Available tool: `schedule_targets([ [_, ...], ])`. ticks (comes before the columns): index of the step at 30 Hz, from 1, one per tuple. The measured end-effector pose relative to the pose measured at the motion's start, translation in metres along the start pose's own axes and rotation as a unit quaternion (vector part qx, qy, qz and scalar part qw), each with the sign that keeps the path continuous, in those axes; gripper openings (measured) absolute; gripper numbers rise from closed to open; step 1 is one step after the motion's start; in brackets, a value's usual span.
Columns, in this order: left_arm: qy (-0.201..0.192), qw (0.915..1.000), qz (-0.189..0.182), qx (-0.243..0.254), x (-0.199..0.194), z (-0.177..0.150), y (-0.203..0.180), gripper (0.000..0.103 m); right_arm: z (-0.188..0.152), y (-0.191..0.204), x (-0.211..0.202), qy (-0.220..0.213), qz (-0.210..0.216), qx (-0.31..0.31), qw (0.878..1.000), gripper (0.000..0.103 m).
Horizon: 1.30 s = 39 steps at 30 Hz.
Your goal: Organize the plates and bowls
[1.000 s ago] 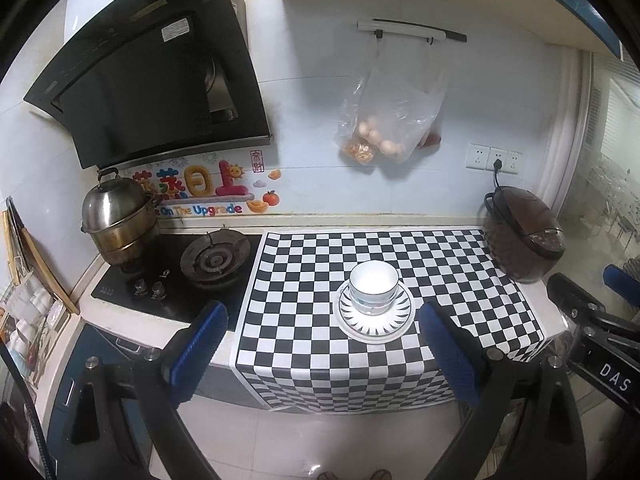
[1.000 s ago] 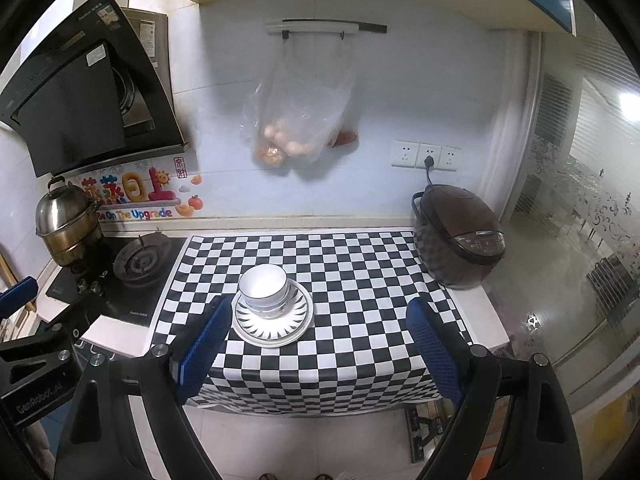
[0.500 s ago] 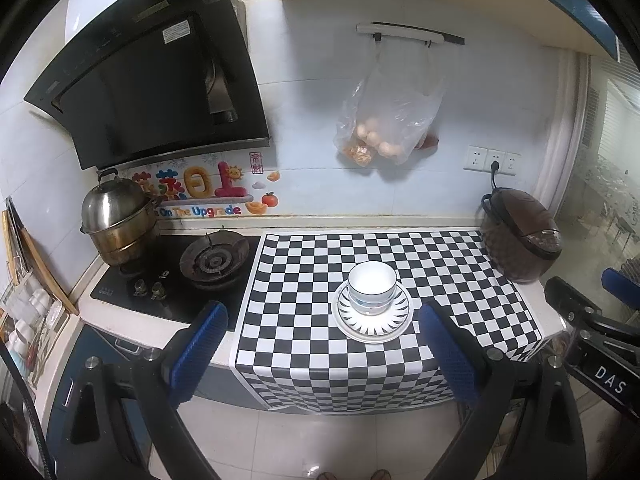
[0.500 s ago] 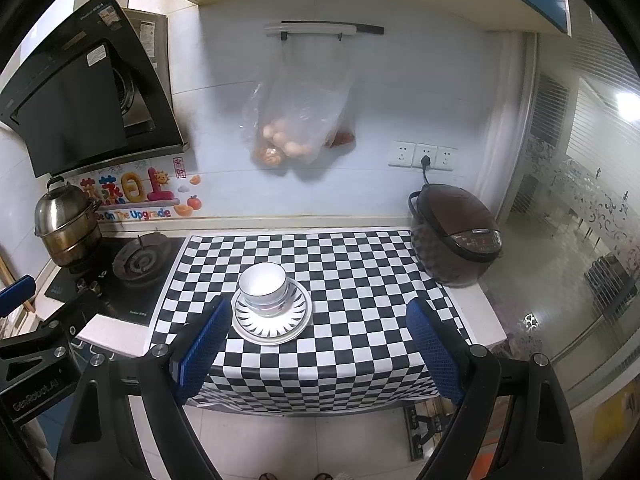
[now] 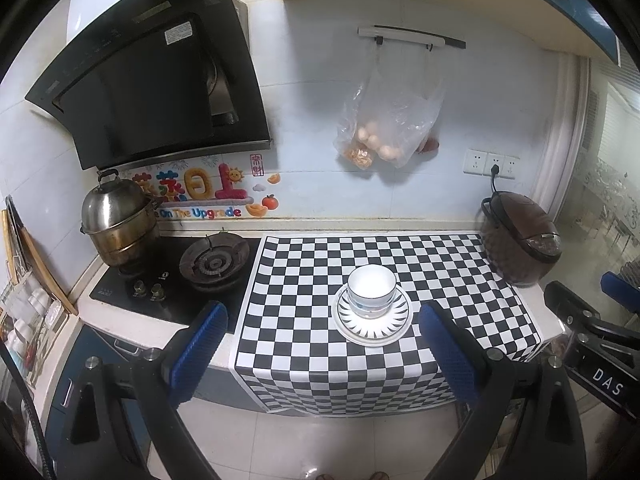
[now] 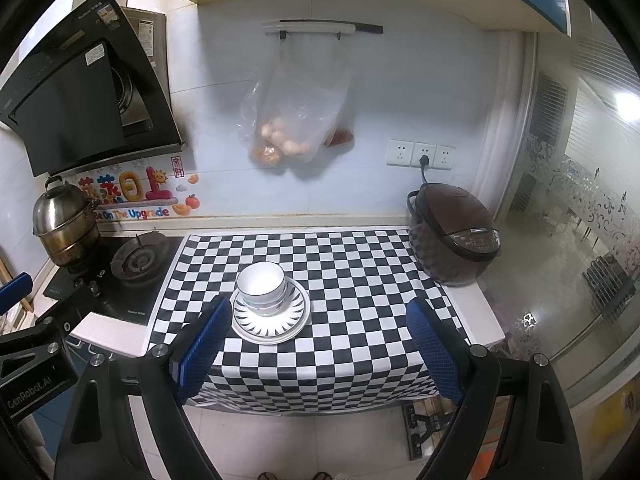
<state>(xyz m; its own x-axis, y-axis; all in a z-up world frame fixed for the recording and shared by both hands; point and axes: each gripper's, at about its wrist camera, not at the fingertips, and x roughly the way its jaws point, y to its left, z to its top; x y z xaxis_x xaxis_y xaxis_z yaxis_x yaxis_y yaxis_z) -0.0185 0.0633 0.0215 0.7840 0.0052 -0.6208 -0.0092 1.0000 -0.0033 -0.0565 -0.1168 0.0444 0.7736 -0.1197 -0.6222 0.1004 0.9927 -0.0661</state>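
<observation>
Your left gripper [image 5: 320,344] and right gripper [image 6: 320,340], jaws spread wide and empty, short of the stacked bowls [image 6: 261,285] on the plates [image 6: 272,322], table [image 6: 360,272] scene unchanged from a second ago.

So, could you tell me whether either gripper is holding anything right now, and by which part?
Nothing is held: the left gripper and right gripper both stand open and empty.

checkered counter [image 5: 304,280] — plate [image 5: 374,330], rice cooker [image 5: 520,240], steamer pot [image 5: 116,224].
</observation>
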Motion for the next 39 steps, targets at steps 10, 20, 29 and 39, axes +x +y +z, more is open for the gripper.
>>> schedule_targets([
  [10, 0.002, 1.0, -0.003, -0.004, 0.001, 0.001, -0.001, 0.098, 0.001, 0.001, -0.001, -0.001, 0.001, -0.002, 1.0, 0.091],
  [20, -0.002, 1.0, 0.002, -0.009, -0.006, -0.001, -0.007, 0.098, 0.0, 0.002, -0.003, 0.002, 0.003, -0.003, 1.0, 0.091],
  [29, -0.003, 0.9999, 0.005, -0.009, -0.008, -0.003, -0.007, 0.098, 0.0, 0.001, -0.004, 0.002, 0.004, -0.003, 1.0, 0.091],
  [39, -0.003, 0.9999, 0.007, -0.011, -0.012, -0.005, -0.007, 0.098, -0.003, 0.003, -0.009, 0.003, 0.005, -0.003, 1.0, 0.091],
])
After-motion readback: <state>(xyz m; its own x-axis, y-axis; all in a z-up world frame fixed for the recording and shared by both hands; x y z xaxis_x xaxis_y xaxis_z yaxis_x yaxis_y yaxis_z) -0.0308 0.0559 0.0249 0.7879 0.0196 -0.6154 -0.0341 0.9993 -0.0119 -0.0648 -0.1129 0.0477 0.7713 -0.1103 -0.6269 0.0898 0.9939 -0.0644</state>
